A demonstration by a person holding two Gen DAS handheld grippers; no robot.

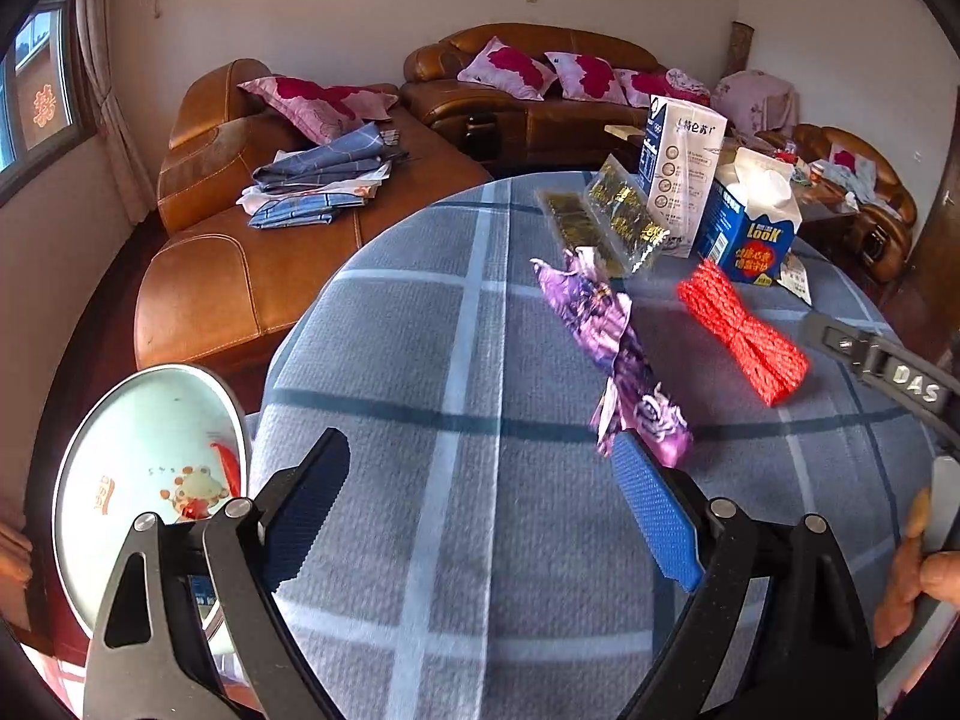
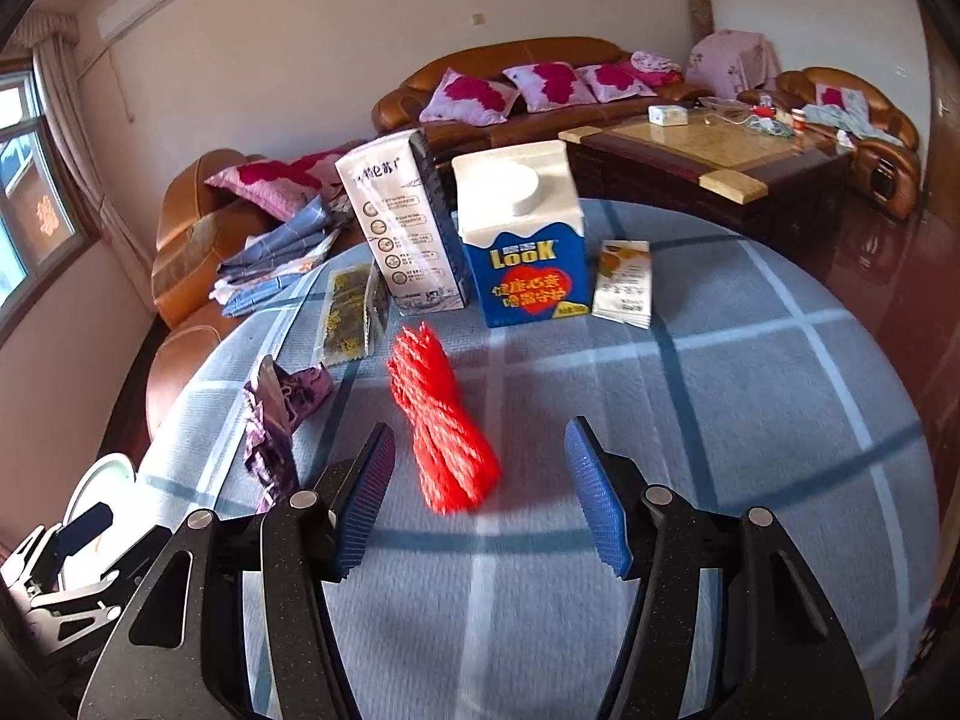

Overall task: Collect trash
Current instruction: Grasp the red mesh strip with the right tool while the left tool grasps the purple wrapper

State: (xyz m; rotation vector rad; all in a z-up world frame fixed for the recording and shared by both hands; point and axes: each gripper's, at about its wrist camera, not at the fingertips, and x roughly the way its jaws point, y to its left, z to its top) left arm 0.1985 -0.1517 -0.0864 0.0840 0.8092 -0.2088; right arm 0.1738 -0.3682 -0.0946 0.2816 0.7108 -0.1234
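Both claws are being held apart and empty above the table (image 2: 750, 372): the left claw (image 1: 480, 516) beside the purple wrapper (image 1: 618, 354), the right claw (image 2: 480, 498) around the near end of the red string bundle (image 2: 441, 420). For a good grip, the bundle should be taken across its thick middle and the pads closed firmly. It is lying tied, soft and loosely twisted.

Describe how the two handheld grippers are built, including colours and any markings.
Both the left gripper and right gripper have black, speckled linkage arms with silver pivot pins and textured blue finger pads. The right gripper's body carries white "DAS" lettering in the left wrist view.
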